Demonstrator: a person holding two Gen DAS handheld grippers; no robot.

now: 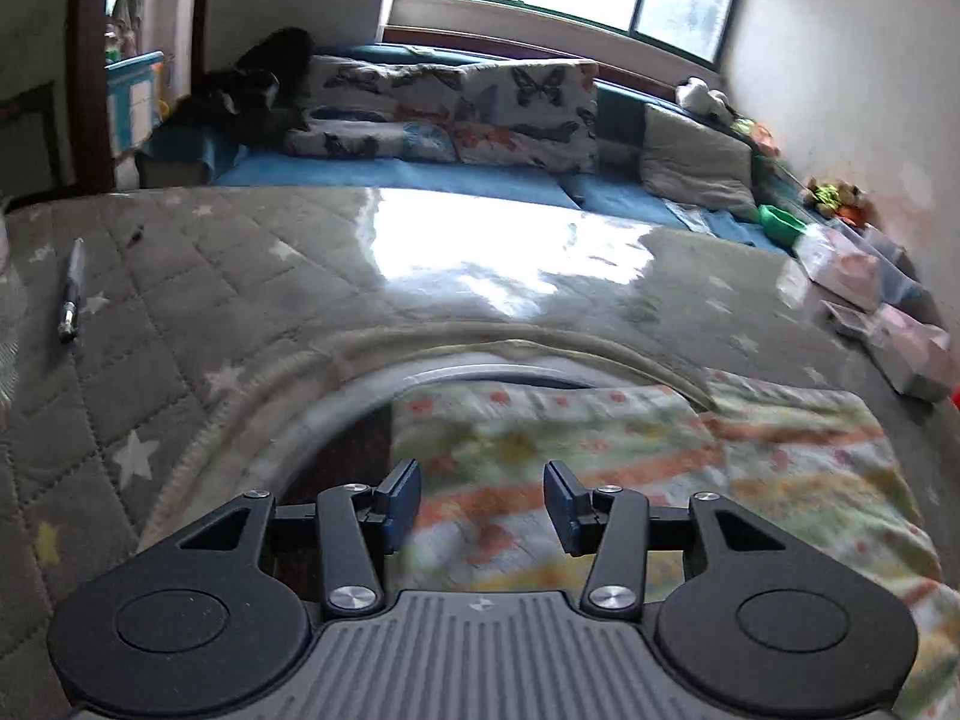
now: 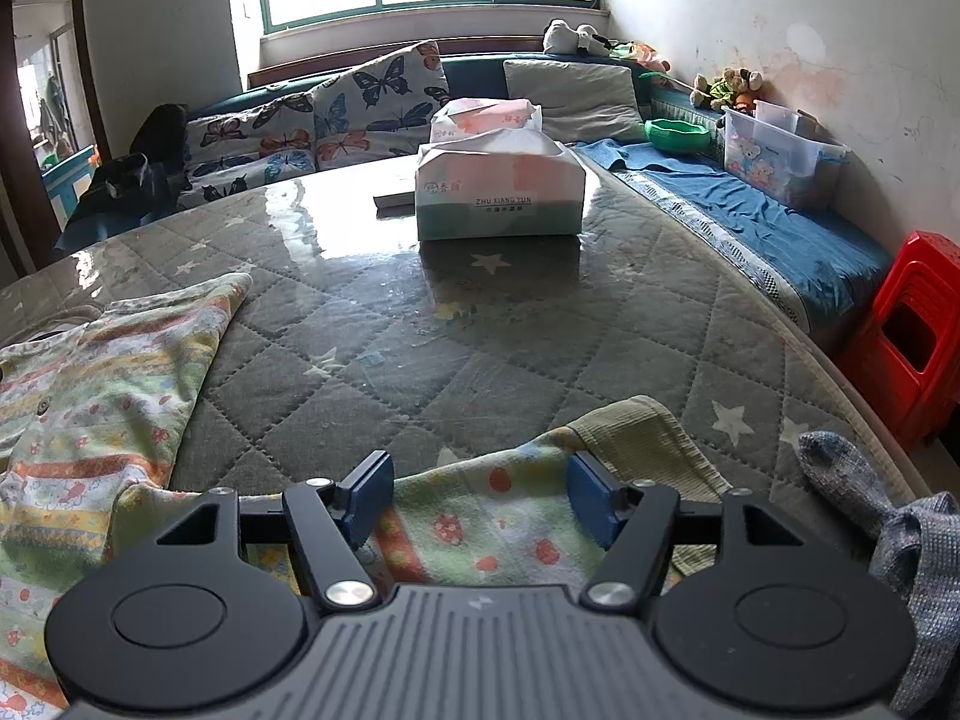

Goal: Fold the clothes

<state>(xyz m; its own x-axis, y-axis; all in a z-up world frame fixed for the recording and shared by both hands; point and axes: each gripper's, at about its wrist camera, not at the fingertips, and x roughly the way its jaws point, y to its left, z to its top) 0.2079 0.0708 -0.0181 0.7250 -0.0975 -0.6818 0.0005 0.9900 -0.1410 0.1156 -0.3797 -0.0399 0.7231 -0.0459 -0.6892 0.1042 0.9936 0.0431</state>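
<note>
garments: you have one patterned baby garment (image 2: pixel 90 396) with orange, green and yellow bands, spread on the quilted grey surface (image 2: pixel 480 324); in the left wrist view it (image 1: pixel 630 450) fills the near right and is blurred.
garment position: in the right wrist view its body lies at the left, and a leg or sleeve runs along the near edge to a green ribbed cuff (image 2: pixel 648 438) at the near right.
long axis: that near limb runs left to right under your right gripper, cuff end pointing right; the axis of the whole garment you cannot tell from these views.
left gripper: your left gripper (image 1: pixel 482 501) hovers over the garment with its fingers apart; nothing is pinched between them.
right gripper: your right gripper (image 2: pixel 481 501) has its fingers spread wide either side of the limb's fabric; the blue pads (image 2: pixel 591 507) do not press on it.
socks: one grey-blue knitted sock (image 2: pixel 864 498) at the near right edge.
pens: one pen (image 1: pixel 71 291) at the far left of the surface.
tissue packs: two, the nearer tissue pack (image 2: pixel 498 192) at the centre far, a second tissue pack (image 2: pixel 486 114) just behind it, both with tissue showing at the top.
containers: one clear plastic box (image 2: pixel 780 156) on the blue bench at the right, contents unclear; one green bowl (image 2: pixel 678 133) beside it, inside not visible.
stools: a red stool stack (image 2: pixel 912 348) at the far right; the count is unclear.
</note>
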